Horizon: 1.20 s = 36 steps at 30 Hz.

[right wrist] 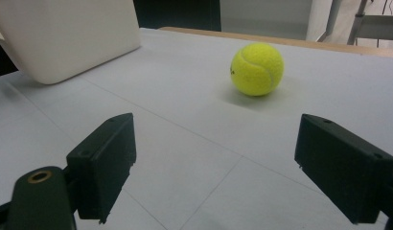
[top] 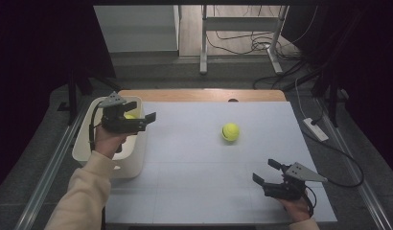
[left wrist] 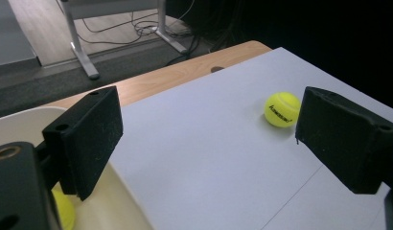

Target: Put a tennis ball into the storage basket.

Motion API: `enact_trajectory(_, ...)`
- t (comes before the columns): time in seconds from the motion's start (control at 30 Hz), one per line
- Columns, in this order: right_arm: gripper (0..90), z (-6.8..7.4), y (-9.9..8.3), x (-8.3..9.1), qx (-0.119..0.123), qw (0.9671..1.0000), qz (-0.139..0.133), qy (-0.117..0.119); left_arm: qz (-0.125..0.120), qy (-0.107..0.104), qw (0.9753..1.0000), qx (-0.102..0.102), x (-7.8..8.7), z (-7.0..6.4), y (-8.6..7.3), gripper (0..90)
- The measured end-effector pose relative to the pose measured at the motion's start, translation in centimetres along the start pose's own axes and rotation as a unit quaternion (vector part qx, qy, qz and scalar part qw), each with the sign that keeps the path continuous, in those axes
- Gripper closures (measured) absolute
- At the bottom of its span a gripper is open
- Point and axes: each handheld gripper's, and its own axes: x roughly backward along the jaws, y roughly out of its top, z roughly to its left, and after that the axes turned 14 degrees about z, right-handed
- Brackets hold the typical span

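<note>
Hovering over the white bin at the table's left edge, the left gripper has jaws wide apart, nothing between them; one tennis ball lies in the bin beneath. A second tennis ball sits alone on the white table, mid-right, touching nothing. The right gripper rests low near the front edge, jaws spread and empty, pointed toward the ball, which lies ahead and slightly to the right of its centre line in its own view. By my judgement the right hand is nearer; a straight forward reach would meet it.
</note>
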Motion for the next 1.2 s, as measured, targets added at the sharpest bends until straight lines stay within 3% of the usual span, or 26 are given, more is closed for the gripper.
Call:
enact_trajectory(0.73, 14.6, 0.0, -0.1, -0.1, 0.001, 1.0, 0.006, -0.002, -0.005, -0.037, 0.9991, -0.019, -2.2, -2.7, 0.6, 10.3)
enact_trajectory(1.2, 14.6, 0.0, -0.1, -0.2, 0.007, 0.9999, 0.008, -0.001, 0.013, -0.052, 0.9979, -0.036, -3.9, -4.0, 1.1, 10.1)
